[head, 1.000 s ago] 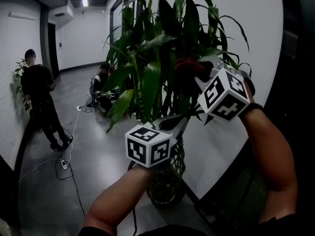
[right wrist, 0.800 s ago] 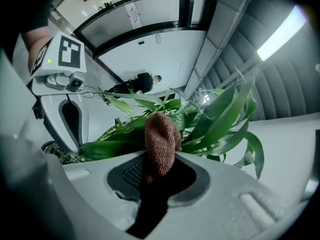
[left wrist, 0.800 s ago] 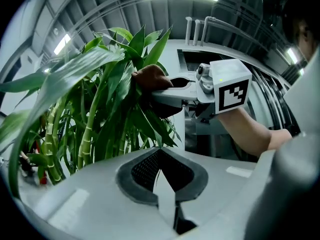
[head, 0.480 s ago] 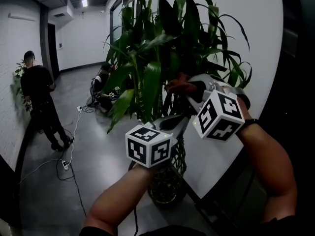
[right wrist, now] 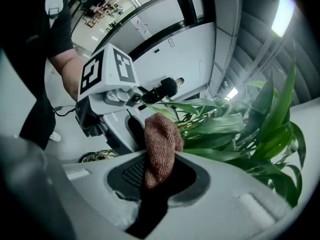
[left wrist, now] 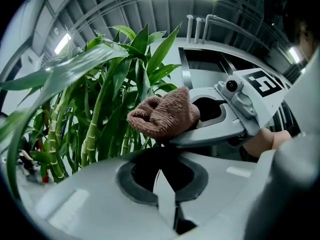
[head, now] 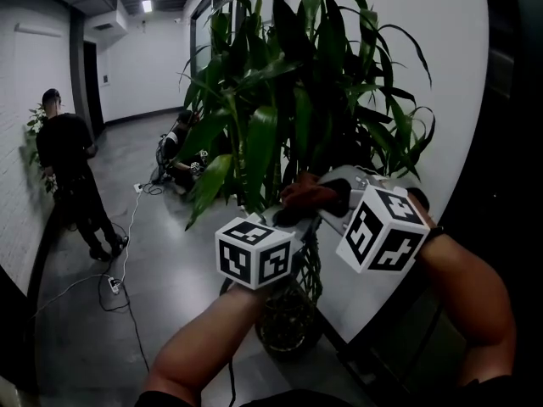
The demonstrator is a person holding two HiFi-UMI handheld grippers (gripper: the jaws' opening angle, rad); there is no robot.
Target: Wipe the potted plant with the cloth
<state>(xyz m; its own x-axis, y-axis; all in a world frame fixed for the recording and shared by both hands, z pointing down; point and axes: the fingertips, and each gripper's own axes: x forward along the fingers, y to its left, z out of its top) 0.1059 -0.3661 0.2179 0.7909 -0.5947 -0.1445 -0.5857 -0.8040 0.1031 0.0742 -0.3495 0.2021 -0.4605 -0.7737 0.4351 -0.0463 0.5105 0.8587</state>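
Note:
A tall potted plant with long green leaves stands in a dark pot by the white wall. My right gripper is shut on a reddish-brown cloth, low in the foliage. That cloth sticks up from between its pads. My left gripper sits just below it, shut on what looks like a dark leaf that runs up under the cloth. The right gripper hovers right above the left gripper's jaws. Bamboo-like stalks show at the left.
One person stands at the far left beside a small plant. Another person crouches behind the foliage. Cables trail across the grey floor. The white wall is close on the right.
My right gripper has come down through the leaves with the cloth, from upper right to just above the left gripper. The left gripper has stayed where it was.

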